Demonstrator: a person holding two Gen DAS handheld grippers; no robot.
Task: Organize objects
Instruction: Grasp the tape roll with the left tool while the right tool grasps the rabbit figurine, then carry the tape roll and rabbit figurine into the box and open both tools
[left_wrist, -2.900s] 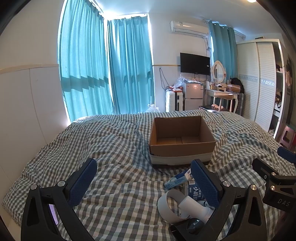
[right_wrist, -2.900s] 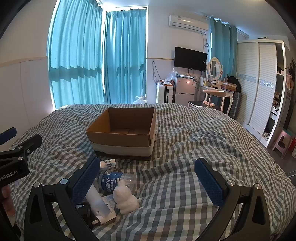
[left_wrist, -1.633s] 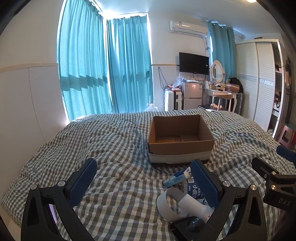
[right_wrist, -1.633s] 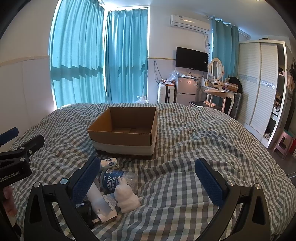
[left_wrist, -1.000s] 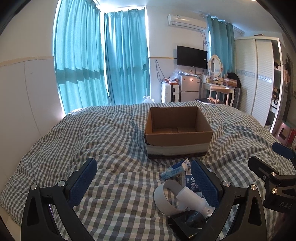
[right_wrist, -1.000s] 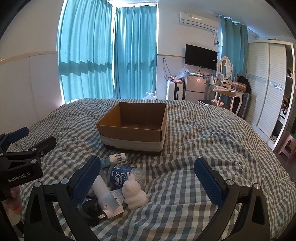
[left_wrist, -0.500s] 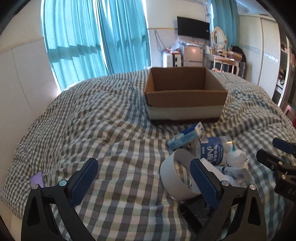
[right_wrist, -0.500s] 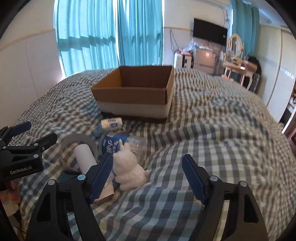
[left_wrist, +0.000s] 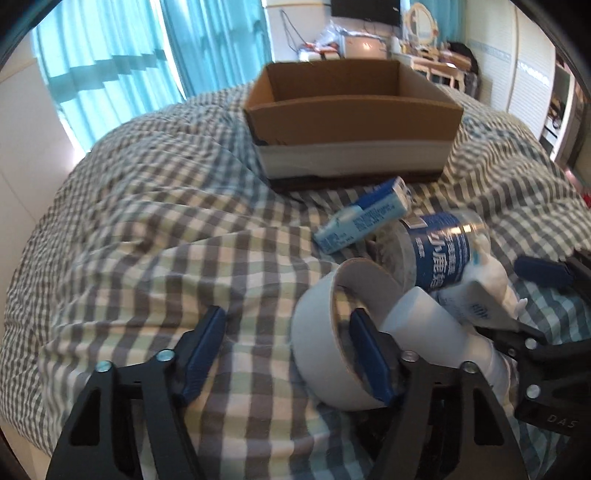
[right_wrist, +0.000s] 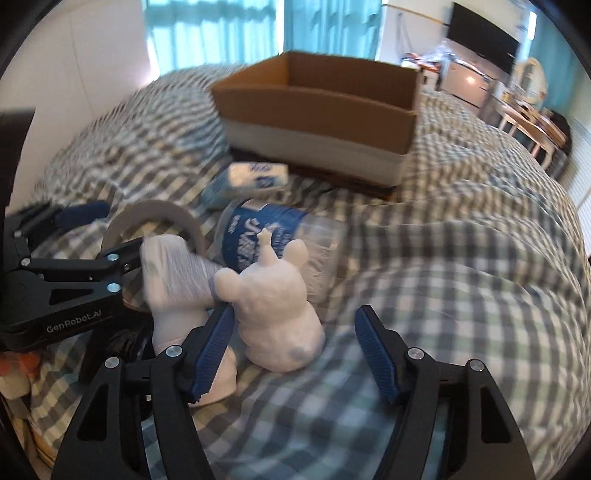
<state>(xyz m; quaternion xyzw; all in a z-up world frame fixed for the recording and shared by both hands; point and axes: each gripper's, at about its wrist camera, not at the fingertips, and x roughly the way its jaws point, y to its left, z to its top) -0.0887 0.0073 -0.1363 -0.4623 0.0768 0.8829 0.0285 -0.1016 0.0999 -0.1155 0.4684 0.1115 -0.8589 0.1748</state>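
Note:
A pile of objects lies on the checked bed in front of an open cardboard box (left_wrist: 351, 110), also in the right wrist view (right_wrist: 317, 110). My left gripper (left_wrist: 288, 354) is open, its right finger inside a white tape roll (left_wrist: 325, 347) and its left finger outside the roll's wall. My right gripper (right_wrist: 295, 350) is open, its fingers on either side of a white bear figurine (right_wrist: 273, 314). A blue-labelled bottle (left_wrist: 439, 251), a blue and white carton (left_wrist: 365, 218) and a white tube (right_wrist: 177, 280) lie beside them.
The checked duvet (left_wrist: 129, 221) covers the whole bed. A white wall panel (left_wrist: 22, 129) and teal curtains (left_wrist: 147, 55) stand to the left. A dressing table (left_wrist: 439, 62) and wardrobe (left_wrist: 532, 74) are at the far right.
Both grippers have dropped forward and down onto the pile. The left gripper's fingers now straddle the tape roll's wall and the right gripper's fingers flank the bear. Both jaws have narrowed.

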